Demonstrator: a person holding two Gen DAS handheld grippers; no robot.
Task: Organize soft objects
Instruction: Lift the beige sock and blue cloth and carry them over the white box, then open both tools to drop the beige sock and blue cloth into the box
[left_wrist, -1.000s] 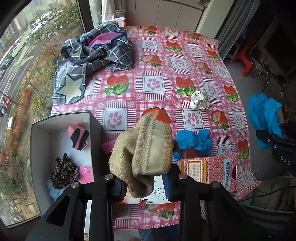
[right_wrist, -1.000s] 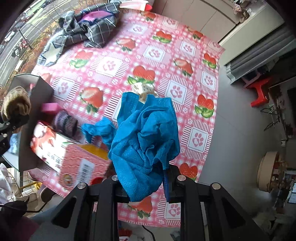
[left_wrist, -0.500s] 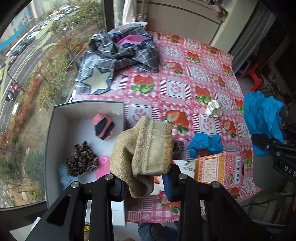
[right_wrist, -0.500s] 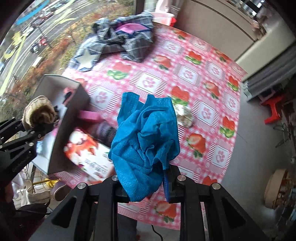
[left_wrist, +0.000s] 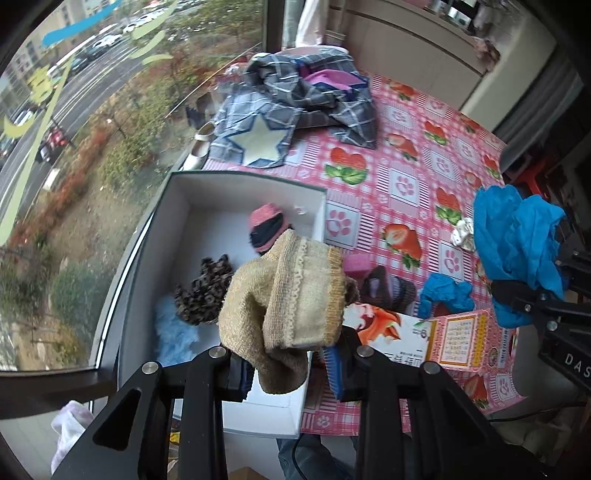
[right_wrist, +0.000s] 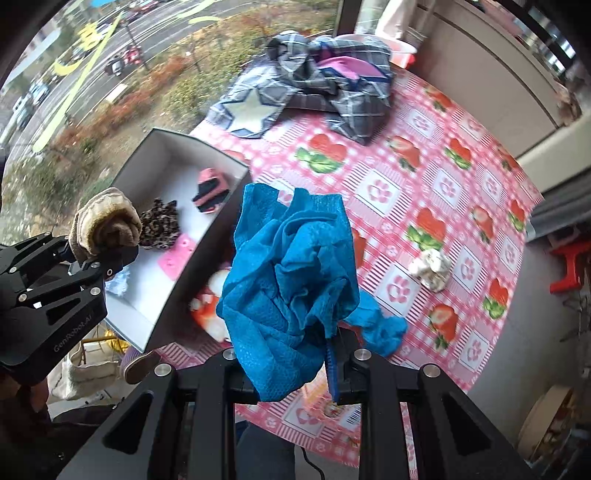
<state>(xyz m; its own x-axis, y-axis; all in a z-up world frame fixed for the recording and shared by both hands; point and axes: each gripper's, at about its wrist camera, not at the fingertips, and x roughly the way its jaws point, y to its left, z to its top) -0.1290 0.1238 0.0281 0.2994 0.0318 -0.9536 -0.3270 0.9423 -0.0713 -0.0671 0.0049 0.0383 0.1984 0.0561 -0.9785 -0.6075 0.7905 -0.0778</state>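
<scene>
My left gripper (left_wrist: 286, 369) is shut on a beige rolled sock (left_wrist: 288, 302) and holds it above the near right part of the white box (left_wrist: 255, 184); it also shows in the right wrist view (right_wrist: 105, 225). In the box lie a pink-and-black sock (left_wrist: 267, 229), a leopard scrunchie (left_wrist: 207, 291) and a pale blue item (left_wrist: 173, 336). My right gripper (right_wrist: 291, 363) is shut on a blue cloth (right_wrist: 295, 277), held above the table's near edge, right of the box. A second blue cloth (left_wrist: 447, 295) and a white scrunchie (left_wrist: 463, 234) lie on the table.
A plaid garment (left_wrist: 295, 103) lies at the table's far left. A printed carton (left_wrist: 424, 336) and a dark knitted roll (left_wrist: 388, 288) sit beside the box. The pink strawberry tablecloth (left_wrist: 406, 177) covers the table. A window runs along the left.
My left gripper has moved left with the sock, from over the carton to over the box. My right gripper has followed left with the blue cloth.
</scene>
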